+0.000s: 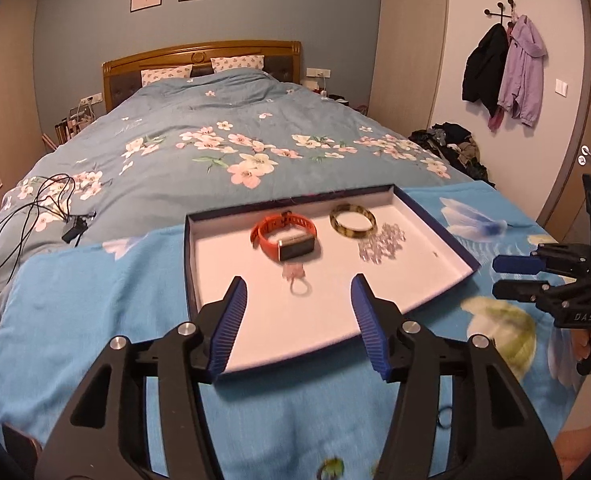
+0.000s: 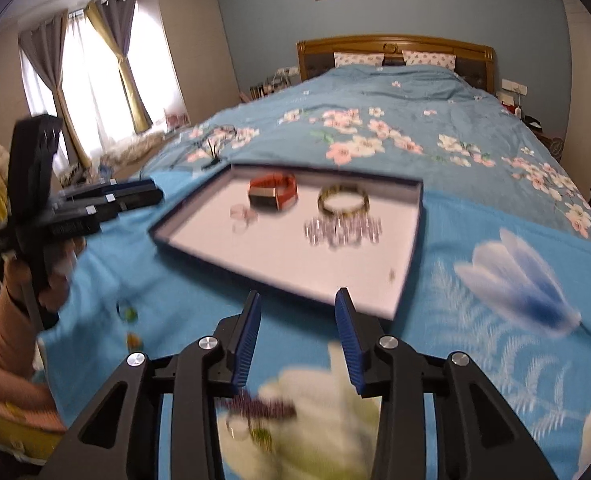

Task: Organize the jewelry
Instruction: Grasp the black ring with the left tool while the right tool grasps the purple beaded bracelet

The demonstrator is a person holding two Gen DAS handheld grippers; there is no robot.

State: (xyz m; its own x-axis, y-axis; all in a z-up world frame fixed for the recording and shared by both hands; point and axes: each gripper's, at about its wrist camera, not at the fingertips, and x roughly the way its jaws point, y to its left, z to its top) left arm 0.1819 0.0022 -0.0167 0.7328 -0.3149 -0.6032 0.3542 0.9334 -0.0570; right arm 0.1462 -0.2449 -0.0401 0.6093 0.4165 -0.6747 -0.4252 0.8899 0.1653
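Observation:
A shallow blue-edged tray (image 1: 435, 224) with a white floor lies on a light blue cloth on the bed. In it are an orange smartwatch (image 1: 285, 236), a mottled green bangle (image 1: 352, 221), a clear bead bracelet (image 1: 381, 246) and a small pink ring (image 1: 297, 282). My left gripper (image 1: 299, 292) is open and empty, above the tray's near edge, close to the ring. My right gripper (image 2: 298, 312) is open and empty, just outside the tray's near corner (image 2: 399, 304). A blurred purple beaded piece (image 2: 261, 406) lies on the cloth below the right gripper.
Small dark rings (image 1: 444, 416) and beads (image 2: 127, 314) lie on the cloth (image 1: 95, 300) outside the tray. A black cable and charger (image 1: 35, 216) lie on the flowered duvet at left. A clothes pile (image 1: 455, 144) sits beside the bed at right.

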